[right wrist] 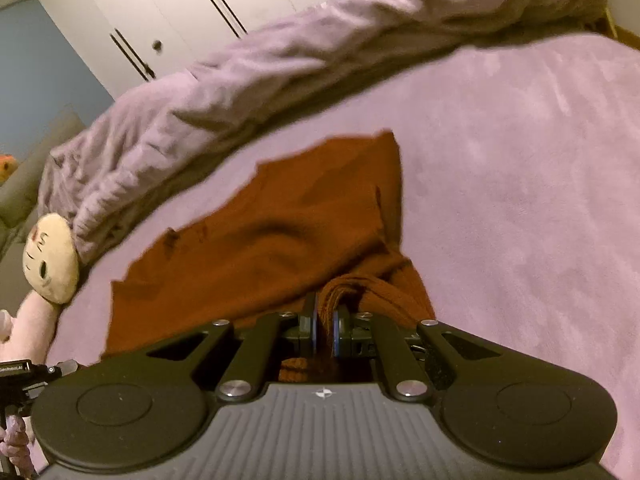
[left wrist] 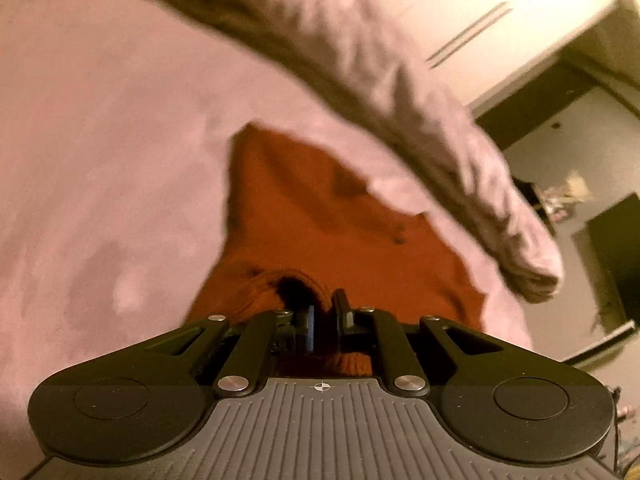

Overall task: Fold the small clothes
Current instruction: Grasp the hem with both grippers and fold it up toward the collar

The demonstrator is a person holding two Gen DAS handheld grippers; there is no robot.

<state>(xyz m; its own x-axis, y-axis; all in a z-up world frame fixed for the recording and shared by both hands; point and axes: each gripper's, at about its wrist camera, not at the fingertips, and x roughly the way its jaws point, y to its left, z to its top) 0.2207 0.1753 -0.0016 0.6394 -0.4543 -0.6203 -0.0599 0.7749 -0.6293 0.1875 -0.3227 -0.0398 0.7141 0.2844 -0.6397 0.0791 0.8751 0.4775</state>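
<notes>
A rust-orange knitted garment [left wrist: 320,216] lies spread on a pink-lilac bed cover [left wrist: 100,140]. My left gripper [left wrist: 323,308] is shut on a bunched ribbed edge of it, and the fabric runs away from the jaws toward the far side. In the right wrist view the same orange garment [right wrist: 280,224] stretches out ahead, and my right gripper [right wrist: 325,312] is shut on another gathered part of its near edge. Ribbed knit also shows behind each gripper's jaws, close to the camera.
A rumpled lilac blanket [right wrist: 240,80] runs along the far side of the bed cover [right wrist: 520,180]. A plush toy with a pale round face [right wrist: 50,256] lies at the bed's left edge. White wardrobe doors [right wrist: 180,4] stand behind. The other gripper's body [right wrist: 24,376] shows at lower left.
</notes>
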